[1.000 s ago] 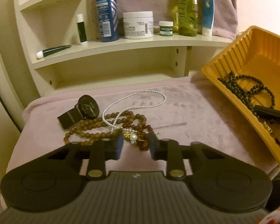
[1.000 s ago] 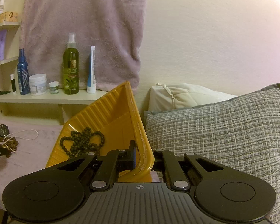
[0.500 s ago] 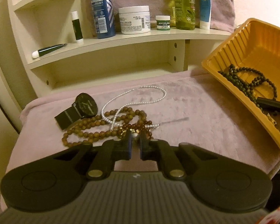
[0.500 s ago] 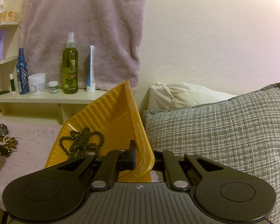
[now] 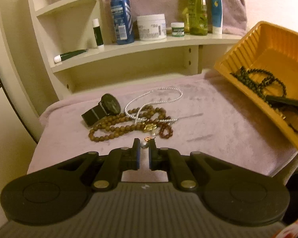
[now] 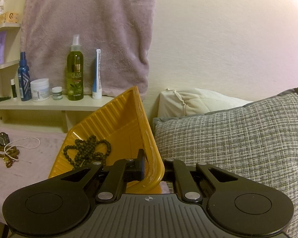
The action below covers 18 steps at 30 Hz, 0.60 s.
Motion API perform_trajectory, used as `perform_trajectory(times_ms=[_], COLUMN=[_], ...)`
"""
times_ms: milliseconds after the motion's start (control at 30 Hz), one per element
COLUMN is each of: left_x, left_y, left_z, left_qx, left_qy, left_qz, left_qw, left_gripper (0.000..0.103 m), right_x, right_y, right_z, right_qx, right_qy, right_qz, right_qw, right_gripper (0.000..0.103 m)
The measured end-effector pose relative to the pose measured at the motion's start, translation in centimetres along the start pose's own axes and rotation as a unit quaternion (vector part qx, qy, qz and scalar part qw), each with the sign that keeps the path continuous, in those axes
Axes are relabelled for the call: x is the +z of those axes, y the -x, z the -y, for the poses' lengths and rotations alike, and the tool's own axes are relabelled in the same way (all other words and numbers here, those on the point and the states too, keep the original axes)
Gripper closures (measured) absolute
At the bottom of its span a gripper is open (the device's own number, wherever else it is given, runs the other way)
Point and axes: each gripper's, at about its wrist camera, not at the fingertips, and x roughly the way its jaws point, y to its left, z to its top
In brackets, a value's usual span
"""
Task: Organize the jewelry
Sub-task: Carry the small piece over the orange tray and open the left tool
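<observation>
Between the tips of the left gripper [image 5: 144, 145], pinched, a small silvery-white round bead [image 5: 143, 144]; jaws just drawn in on it, now almost together. Just past the tips, a tiny gold piece [image 5: 148, 138]; impossible to tell whether joined to the bead. Held above the near middle of the mauve plush cover [image 5: 218, 123].

Beyond that, near the cover's middle, a tangled heap: a long string of brown wooden beads [image 5: 113, 128], a thin white pearl-like chain [image 5: 168, 97] looped over it and reaching toward the far edge, a gold filigree pendant [image 5: 149, 127], and a short strand of dark reddish beads [image 5: 165, 132] on the heap's right side. Touching the heap's left end, a black wristwatch [image 5: 109, 107] with its round face tipped up.

On the right edge of the cover, tilted, a ribbed yellow plastic tray [image 5: 248, 45]. Clamped on its near corner rim, the right gripper [image 6: 152, 166], one finger inside the wall and one outside. Inside the tray, lying against the lower wall, a string of dark green-black beads [image 6: 87, 150].

Behind the cover's far edge, a cream wooden shelf [image 5: 149, 45] with bottles and jars. Right of the tray, a grey woven pillow [image 6: 238, 142].
</observation>
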Motion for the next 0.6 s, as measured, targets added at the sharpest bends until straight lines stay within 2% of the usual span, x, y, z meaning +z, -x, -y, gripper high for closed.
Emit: perform_trajectory(times_ms=[100,233,400,600], left_x=[0.9,2.2,3.7,4.3], left_y=[0.6,1.5,2.1,2.3], left_z=[0.9,3.3,7.7,12.4], left_qx=[-0.024,-0.085,-0.166,-0.225], left_qy=[-0.001,-0.003,-0.010,-0.040], left_qz=[0.008,0.021,0.031,0.032], left_qw=[0.9997,0.9961,0.9857,0.9730], left_gripper=[0.096,0.096,0.096,0.096], right_x=[0.0,0.1,0.0,0.0], right_y=[0.0,0.1,0.1,0.2], right_z=[0.0,-0.1,-0.1,0.0], right_qx=[0.001,0.002,0.003,0.004], right_qy=[-0.001,-0.001,-0.003,-0.006], right_qz=[0.000,0.002,0.003,0.003], right_qw=[1.000,1.000,1.000,1.000], right_gripper=[0.094,0.094,0.094,0.094])
